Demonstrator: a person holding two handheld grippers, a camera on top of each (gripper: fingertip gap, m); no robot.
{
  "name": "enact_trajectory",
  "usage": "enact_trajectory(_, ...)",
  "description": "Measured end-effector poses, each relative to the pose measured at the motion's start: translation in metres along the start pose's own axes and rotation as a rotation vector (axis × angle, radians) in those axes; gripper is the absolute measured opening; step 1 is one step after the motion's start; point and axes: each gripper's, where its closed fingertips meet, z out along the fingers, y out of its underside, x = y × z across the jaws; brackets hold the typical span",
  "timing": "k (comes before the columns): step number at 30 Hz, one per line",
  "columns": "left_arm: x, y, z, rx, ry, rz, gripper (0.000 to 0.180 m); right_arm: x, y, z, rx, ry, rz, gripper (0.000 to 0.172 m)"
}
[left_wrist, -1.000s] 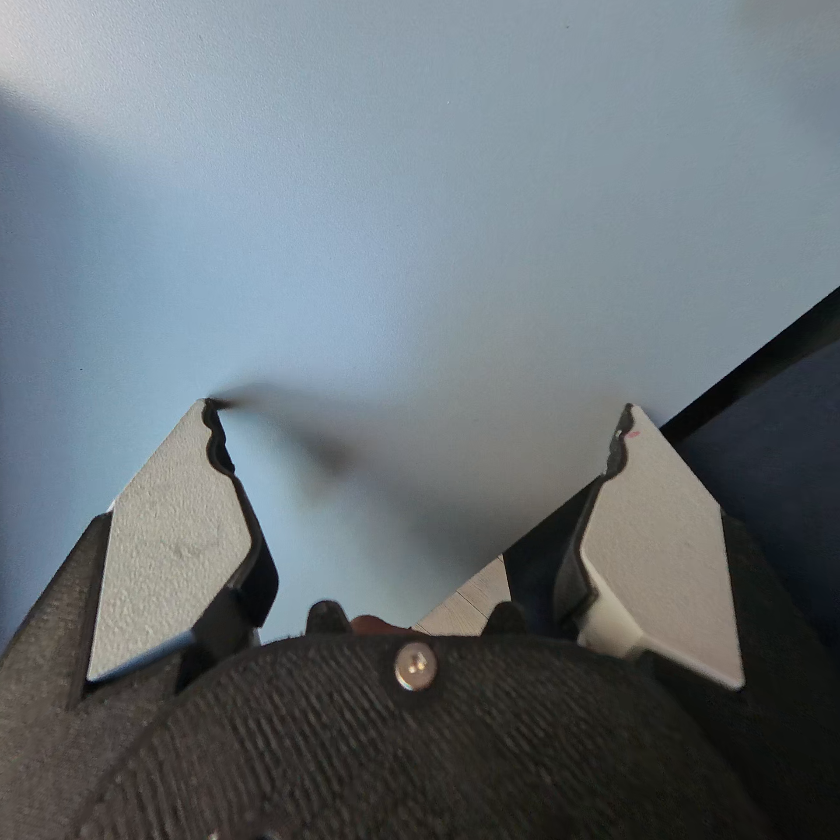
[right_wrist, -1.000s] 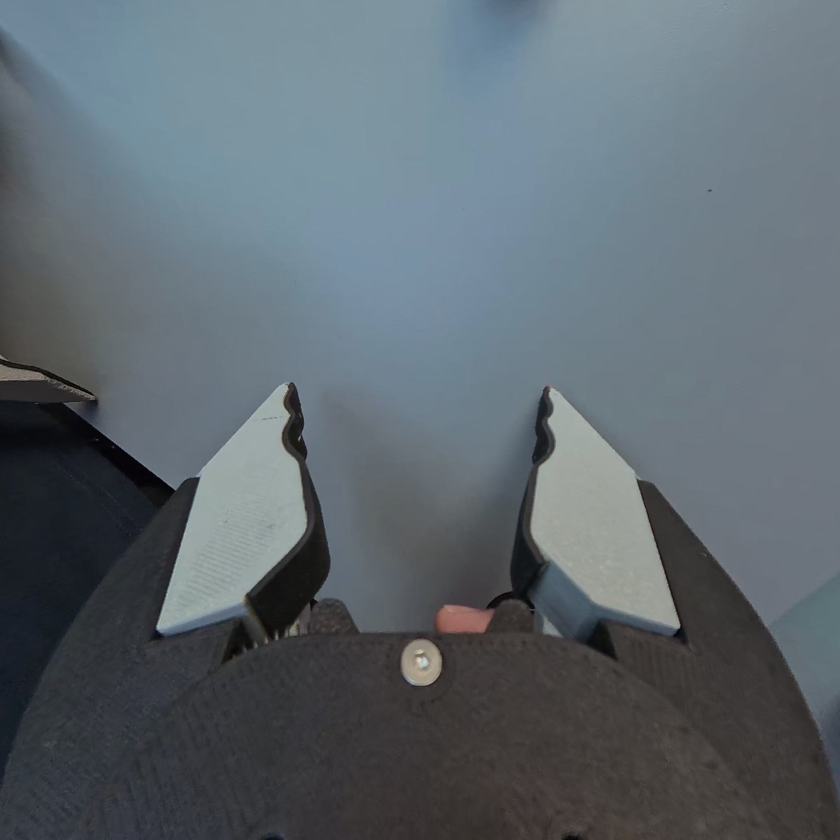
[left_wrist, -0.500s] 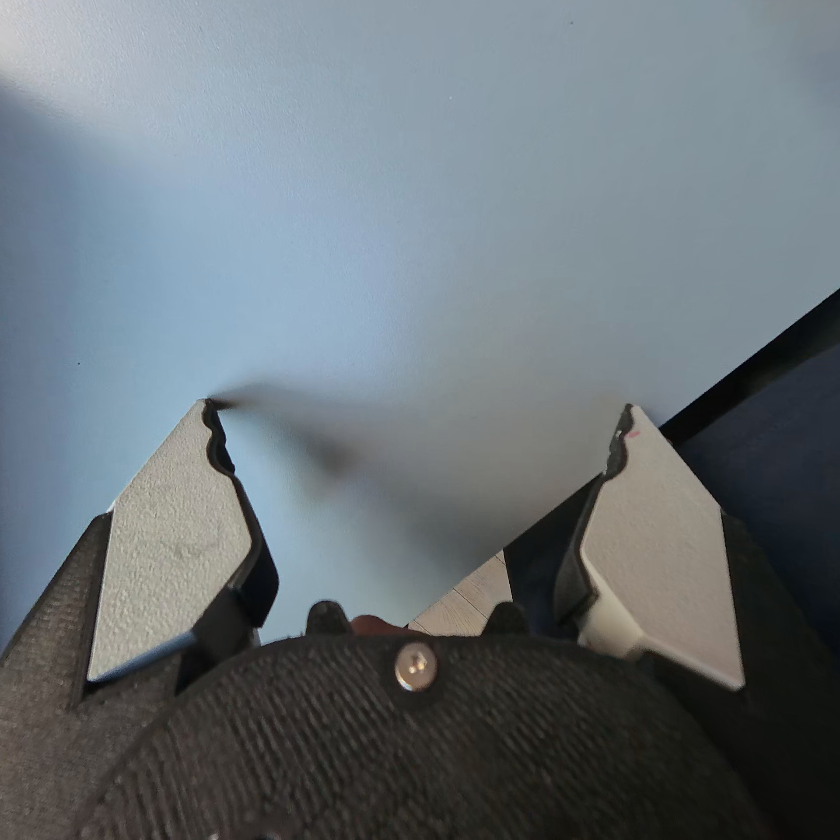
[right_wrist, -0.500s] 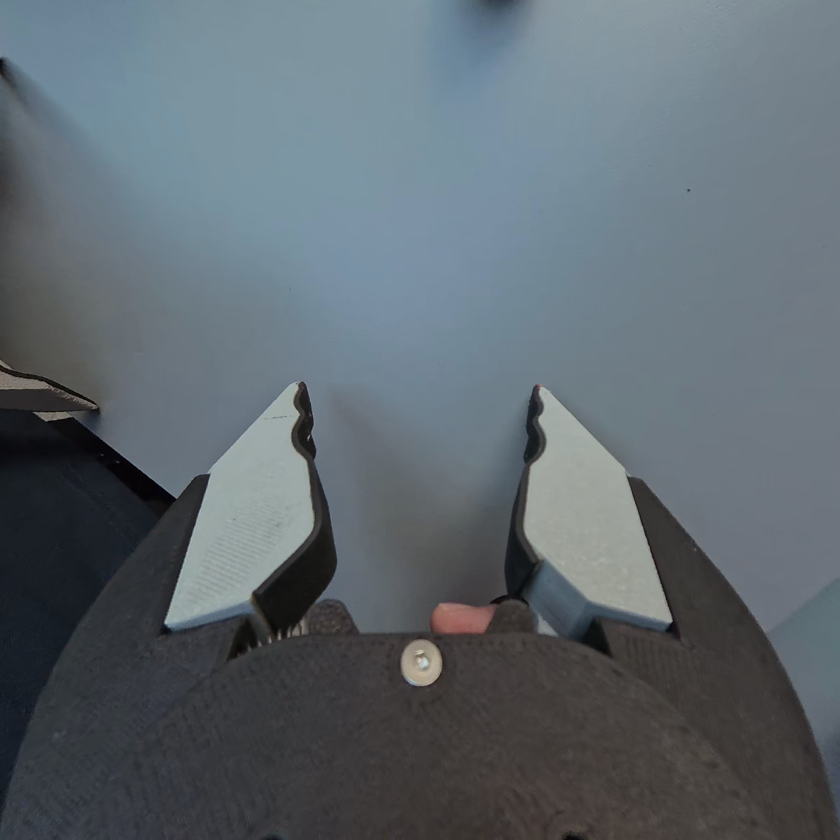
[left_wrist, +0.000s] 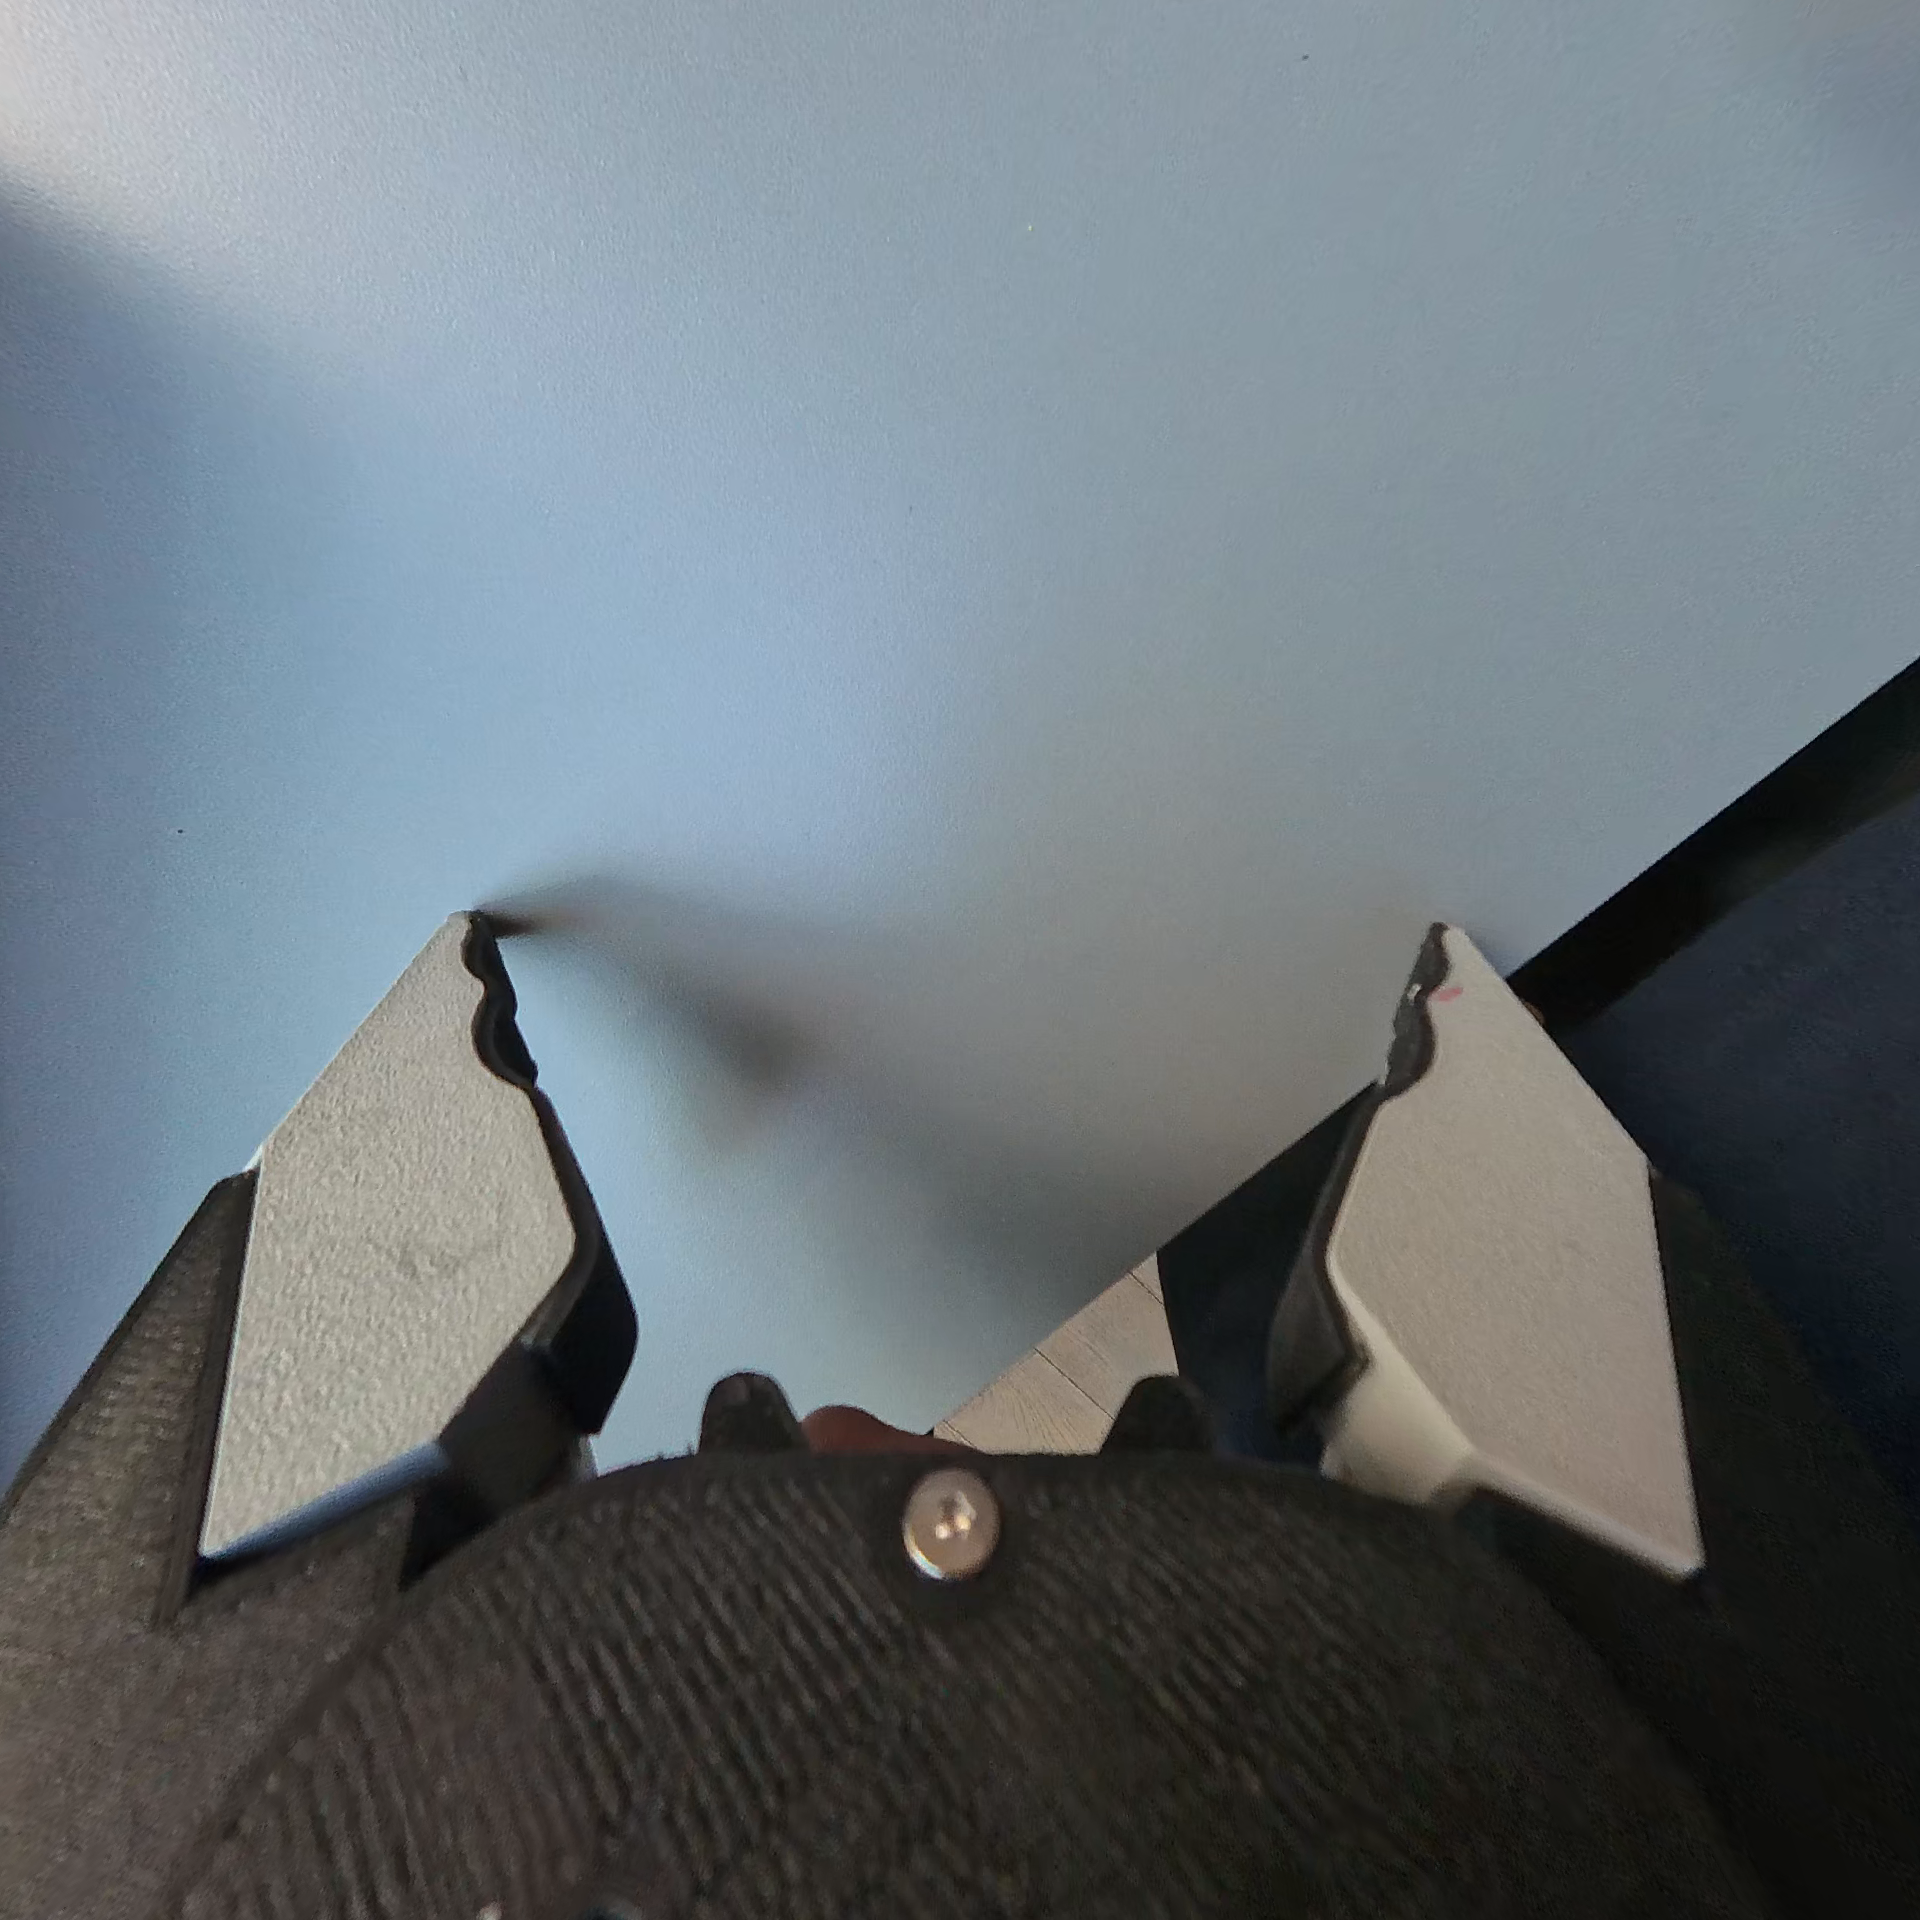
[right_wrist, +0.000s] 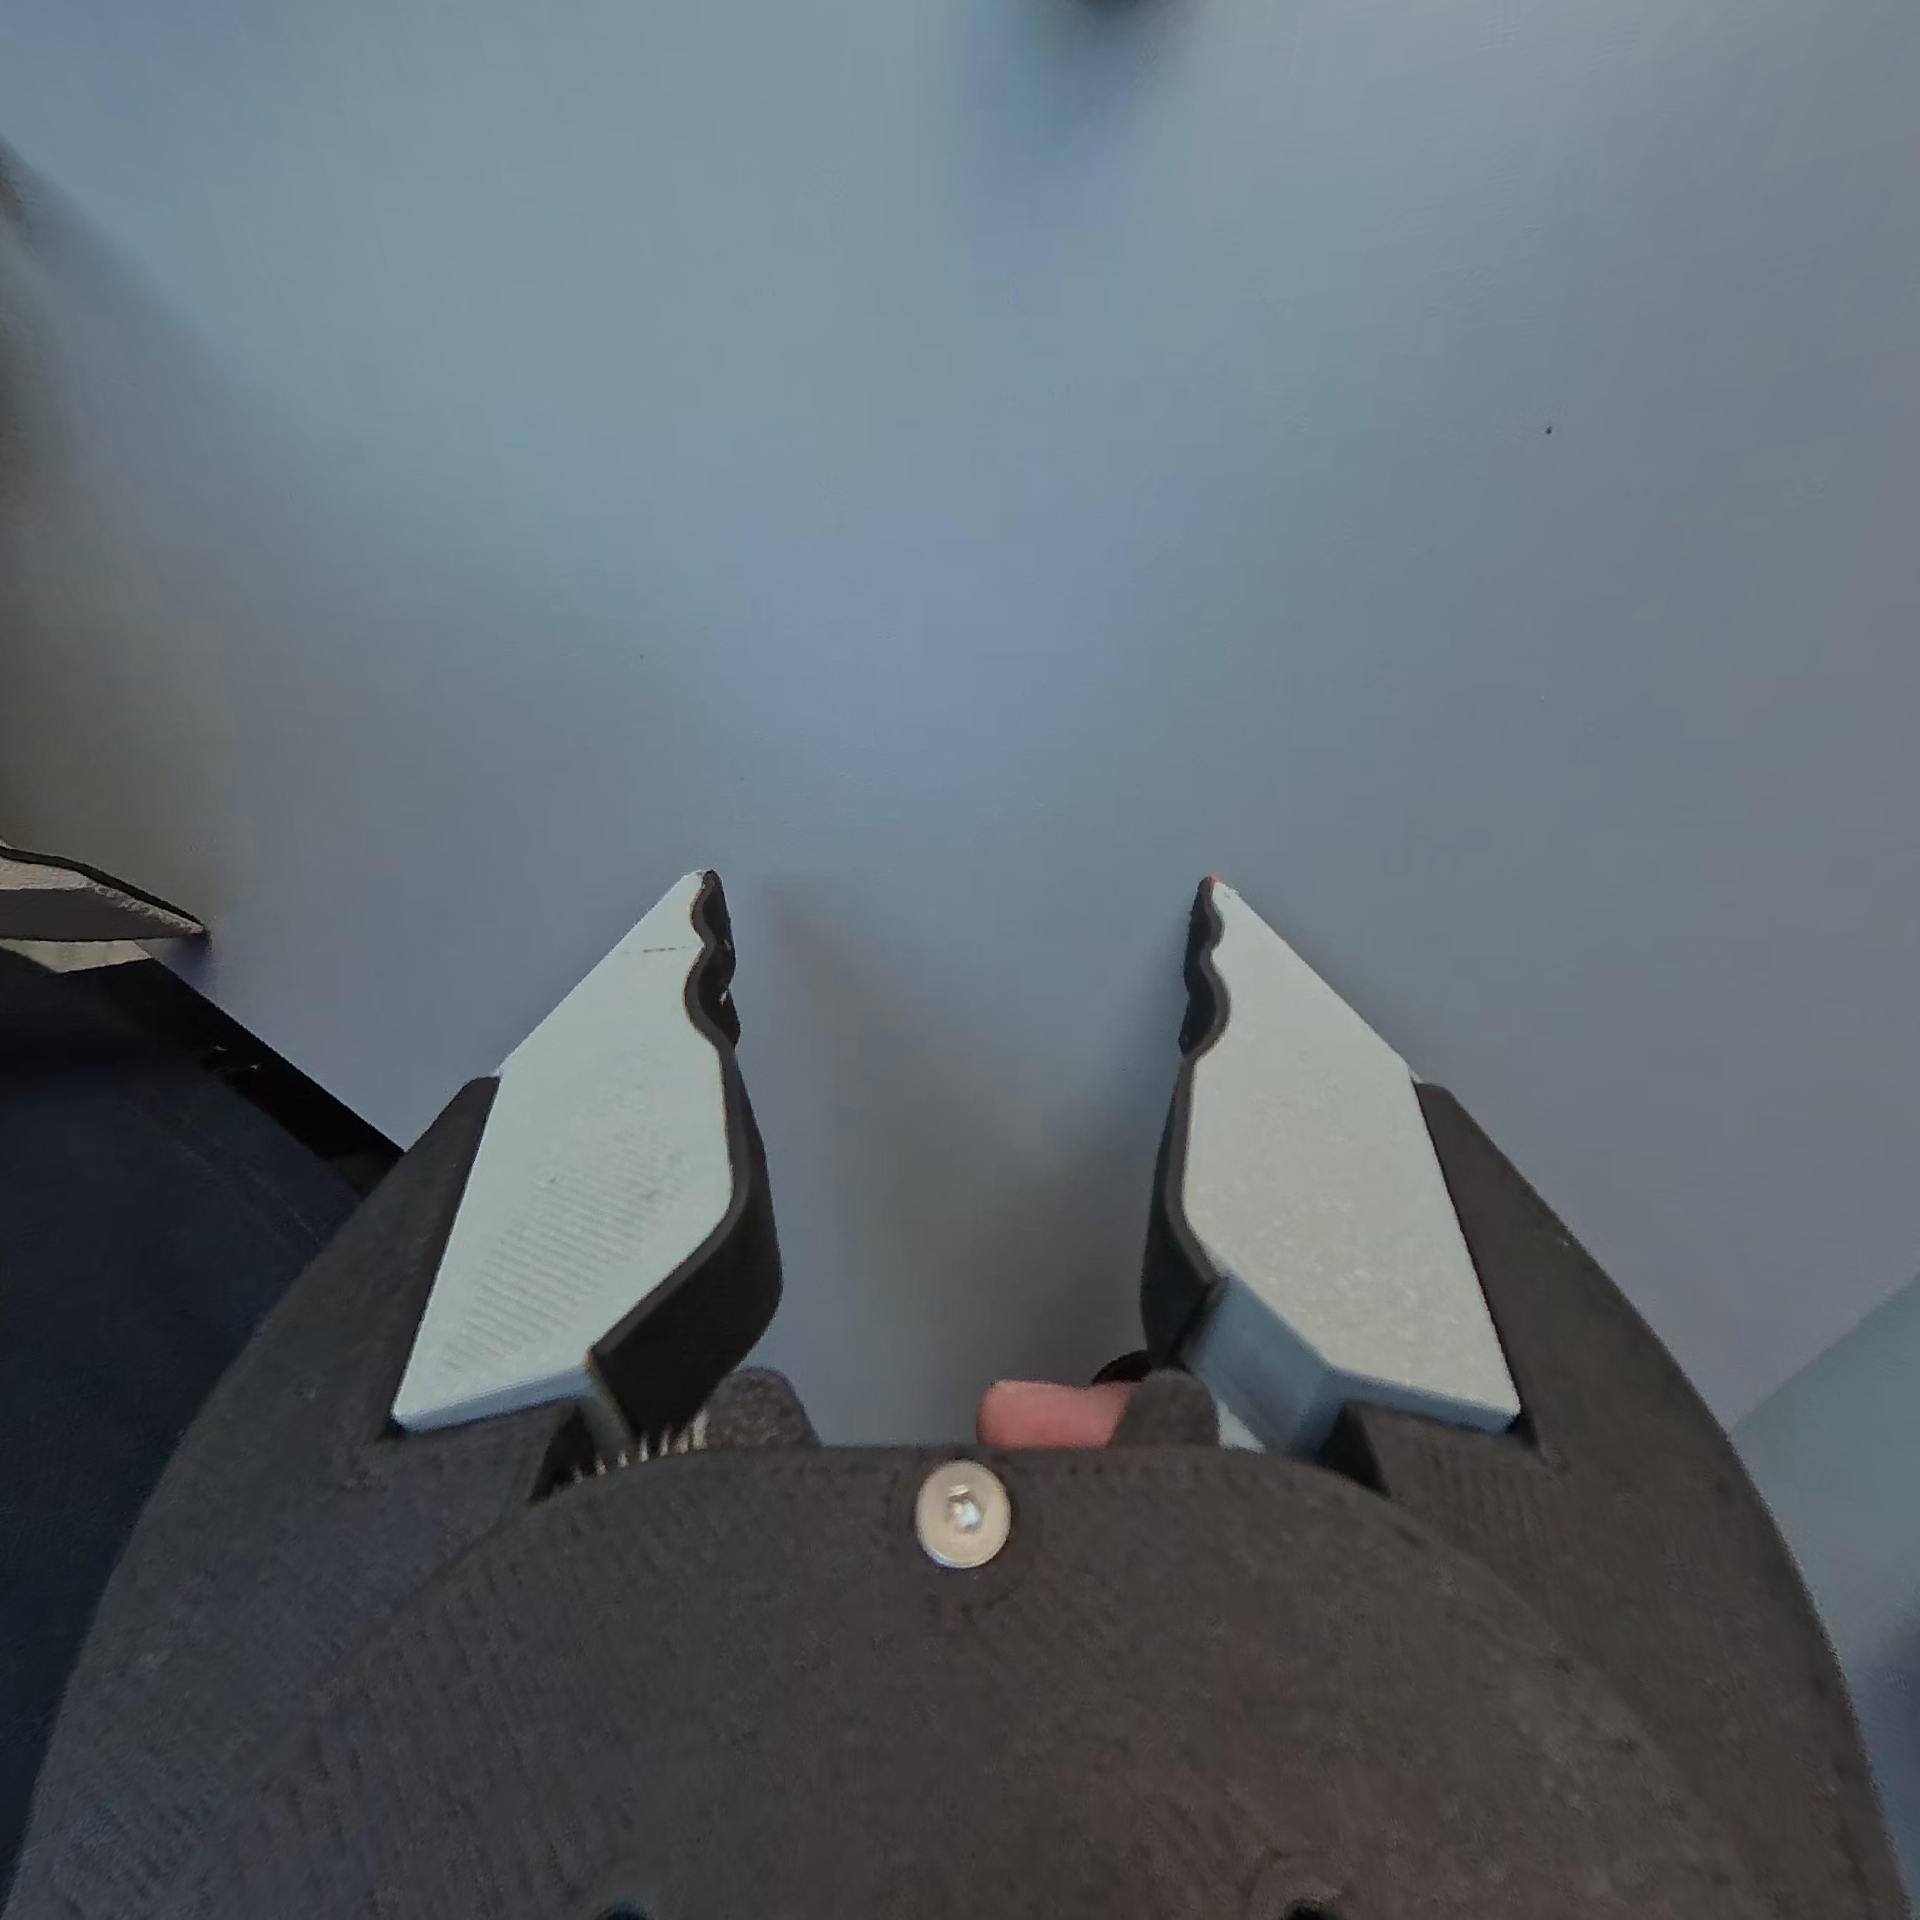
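Both claws (left_wrist: 951, 925) (right_wrist: 961, 883) agape over tabletop (left_wrist: 935, 468)

Black ribbed printed gripper bodies (left_wrist: 935, 1714), pale grey wedge fingers (right_wrist: 582, 1195) lined with wavy black pads, silver screw (right_wrist: 962, 1512) set centrally

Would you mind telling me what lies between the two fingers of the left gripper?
Only bare blue tabletop with the fingers' shadow on it; nothing sits between the left gripper's wide-open fingers, as the left wrist view shows.

Table: matte pale blue top (left_wrist: 935, 468), black edge (left_wrist: 1714, 831) along its right side.
Floor: pale wood-look planks (left_wrist: 1081, 1361) below the edge.
Light: soft, brighter at upper left, blurry shadows.
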Motion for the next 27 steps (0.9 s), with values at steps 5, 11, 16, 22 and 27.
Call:
enact_trajectory(5, 0.0, 0.0, 0.0, -0.001, 0.0, 0.0, 0.16, 0.004, -0.007, -0.006, 0.03, 0.008, -0.001, 0.084)
enact_trajectory(11, 0.0, 0.0, 0.0, -0.032, -0.001, -0.003, 0.16, 0.011, -0.031, -0.014, 0.125, -0.022, -0.009, 0.069)
enact_trajectory(16, 0.0, -0.002, 0.001, -0.036, -0.01, -0.029, 0.16, 0.015, -0.053, -0.012, 0.186, -0.057, -0.103, 0.058)
enact_trajectory(22, 0.003, -0.01, -0.002, 0.032, -0.032, -0.086, 0.143, 0.014, -0.081, -0.011, 0.207, -0.134, -0.28, 0.052)
enact_trajectory(27, 0.02, -0.006, -0.02, 0.07, -0.036, -0.161, 0.047, 0.027, -0.109, 0.001, 0.189, -0.183, -0.38, 0.054)
